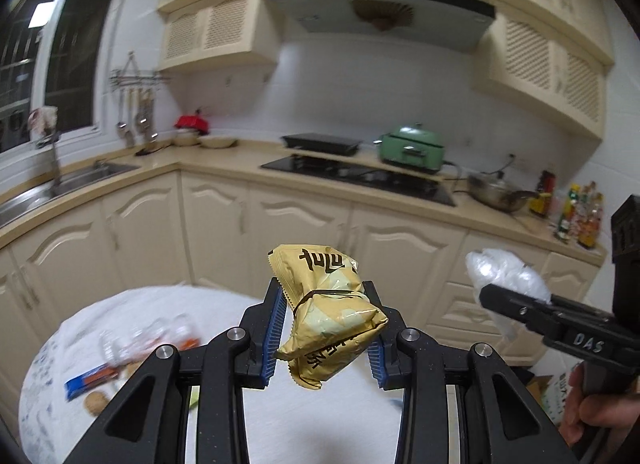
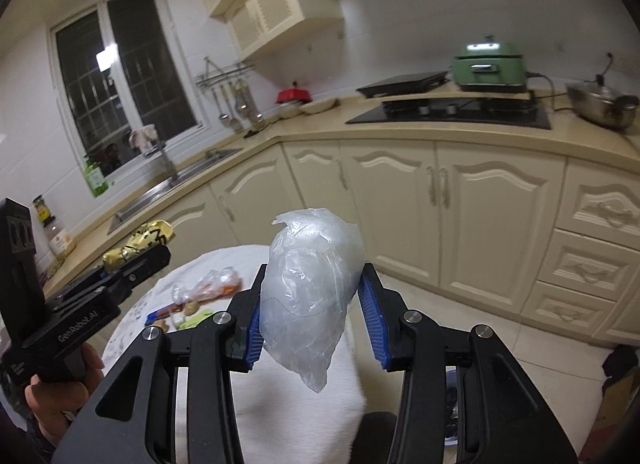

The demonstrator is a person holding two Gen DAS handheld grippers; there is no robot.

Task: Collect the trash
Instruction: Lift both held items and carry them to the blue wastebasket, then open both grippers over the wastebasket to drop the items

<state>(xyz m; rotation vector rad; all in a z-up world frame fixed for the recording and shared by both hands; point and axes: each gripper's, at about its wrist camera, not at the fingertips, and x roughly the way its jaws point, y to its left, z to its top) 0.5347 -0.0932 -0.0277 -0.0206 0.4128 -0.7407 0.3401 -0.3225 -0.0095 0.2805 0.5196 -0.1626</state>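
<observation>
Both grippers loaded, no bin in sight

Left gripper [image 1: 326, 328] is clamped on a crumpled yellow snack wrapper [image 1: 328, 316]; right gripper [image 2: 316, 312] is clamped on a clear plastic bag [image 2: 310, 296]. Both are lifted above the round table [image 1: 320, 424], where more litter [image 1: 120, 348] lies blurred, nearer the left gripper. Any bin is hidden.

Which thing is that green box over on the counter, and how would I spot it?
Find the black cooktop along the back counter. On a board just behind it stands the green cooker, boxy with a lid. Nothing else nearby is green; the flat tray beside it is black.
</observation>
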